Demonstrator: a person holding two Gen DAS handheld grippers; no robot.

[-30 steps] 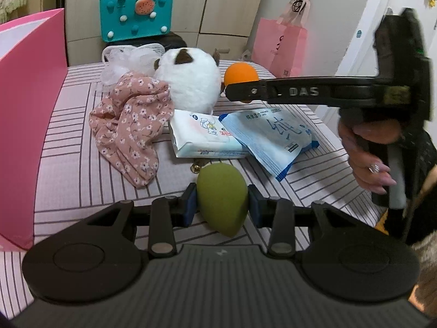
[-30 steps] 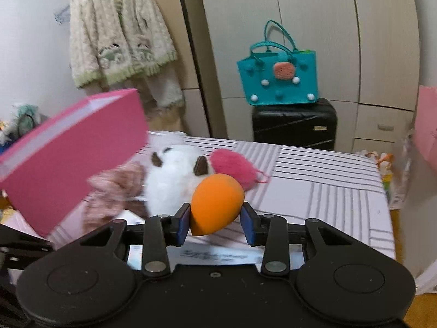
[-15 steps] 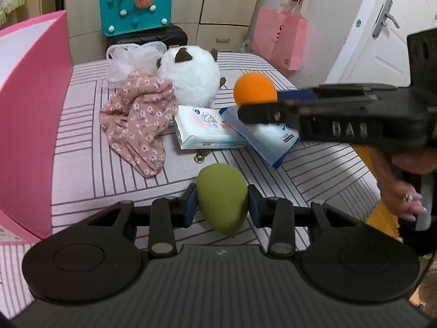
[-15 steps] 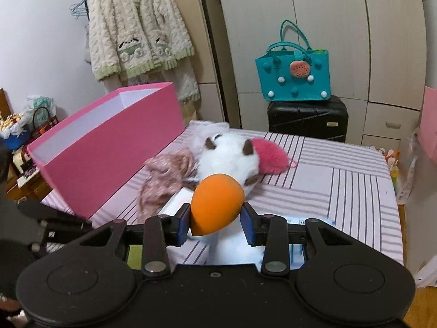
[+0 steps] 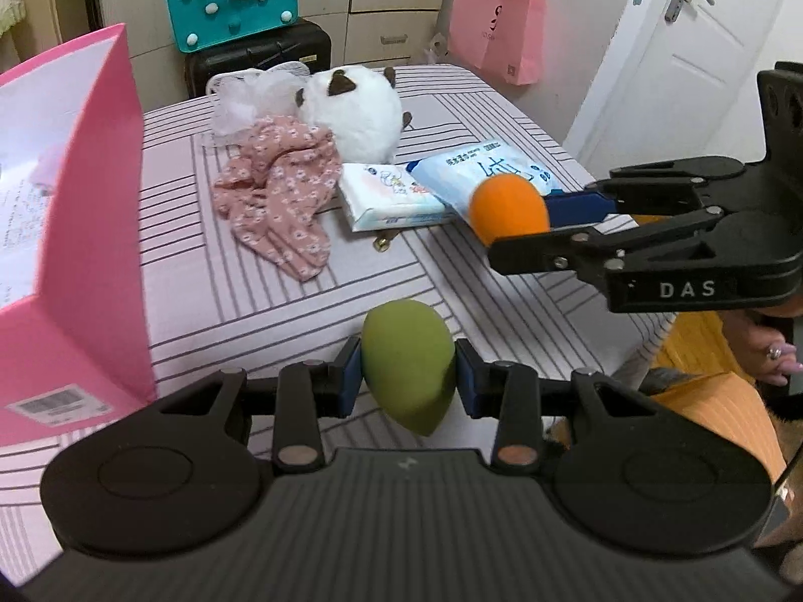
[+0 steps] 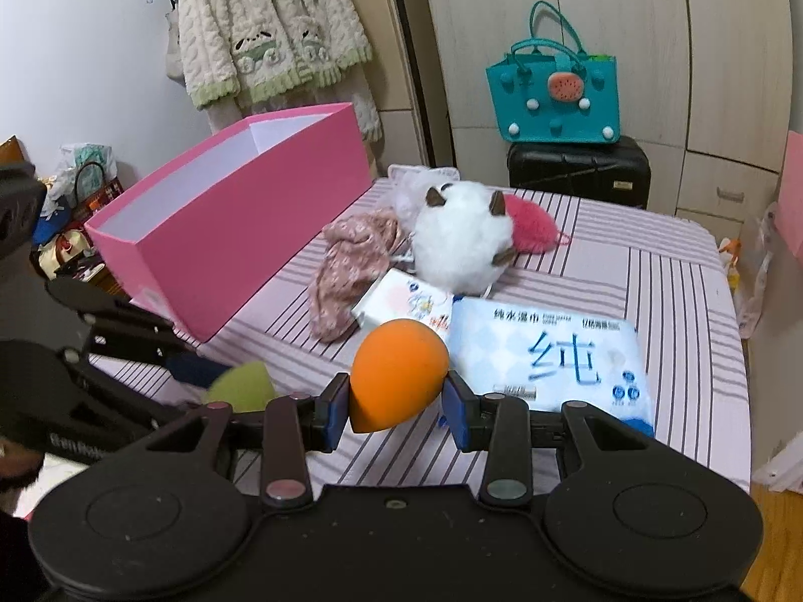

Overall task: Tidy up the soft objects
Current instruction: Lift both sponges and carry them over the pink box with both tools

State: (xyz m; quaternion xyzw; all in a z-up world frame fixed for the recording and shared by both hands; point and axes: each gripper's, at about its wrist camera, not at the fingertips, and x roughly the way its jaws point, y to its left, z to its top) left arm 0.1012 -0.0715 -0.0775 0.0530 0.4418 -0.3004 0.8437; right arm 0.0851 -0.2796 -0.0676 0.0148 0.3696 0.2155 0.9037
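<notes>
Sponges fill both my tools: my left gripper (image 5: pixel 407 370) pinches the green sponge (image 5: pixel 407 361) between its blue pads, and my right gripper (image 6: pixel 396 396) is clamped on the orange sponge (image 6: pixel 398 372), both held above the striped table (image 5: pixel 261 301). Taking the pink box (image 6: pixel 236 215) as landmark, the floral cloth (image 6: pixel 346 266) lies just beside its long wall, the white plush (image 6: pixel 461 246) beyond that, and two wipe packs (image 6: pixel 547 356) farther out, nearest the orange sponge.
</notes>
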